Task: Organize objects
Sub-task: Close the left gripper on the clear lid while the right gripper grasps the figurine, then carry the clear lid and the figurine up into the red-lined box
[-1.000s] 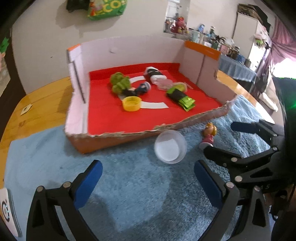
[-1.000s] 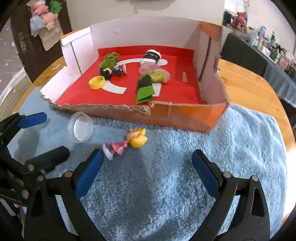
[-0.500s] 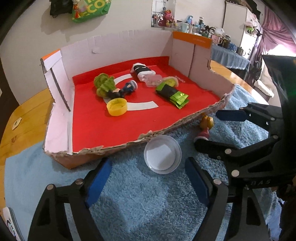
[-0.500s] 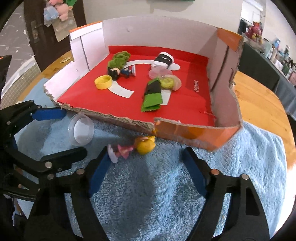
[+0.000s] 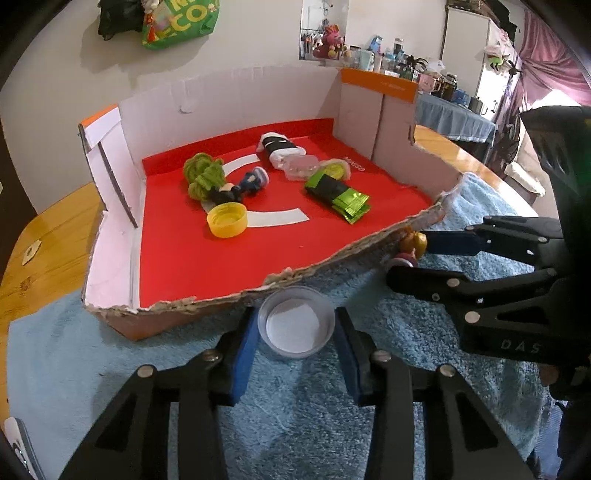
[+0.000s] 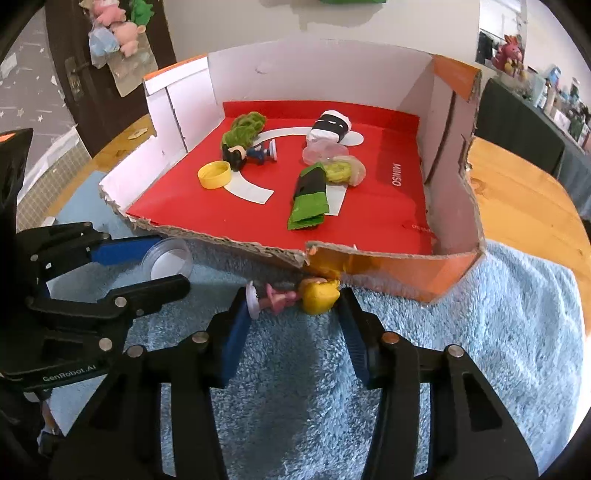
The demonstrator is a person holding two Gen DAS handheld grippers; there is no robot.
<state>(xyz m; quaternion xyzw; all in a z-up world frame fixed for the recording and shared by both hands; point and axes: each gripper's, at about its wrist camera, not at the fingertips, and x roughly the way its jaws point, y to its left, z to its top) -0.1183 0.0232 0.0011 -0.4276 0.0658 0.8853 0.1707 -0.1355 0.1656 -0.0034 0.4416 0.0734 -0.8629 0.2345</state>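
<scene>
Left tongs [image 5: 295, 328] closing around clear lid [image 5: 295, 322].

A lived-in home. Plush toys [image 6: 110, 26] hang on a dark door [image 6: 74, 74], left. A cluttered shelf [image 5: 388, 55] of cups stands far right beside purple curtains [image 5: 546, 62].

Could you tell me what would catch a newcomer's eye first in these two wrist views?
The torn cardboard box with its bright red floor dominates, holding a yellow cap, green yarn and a green foil packet. In front of it, on the blue towel, the left gripper is closing its jaws around a clear round lid. Beside it the right gripper is closing on a yellow-haired toy figure lying against the box's front edge.
</scene>
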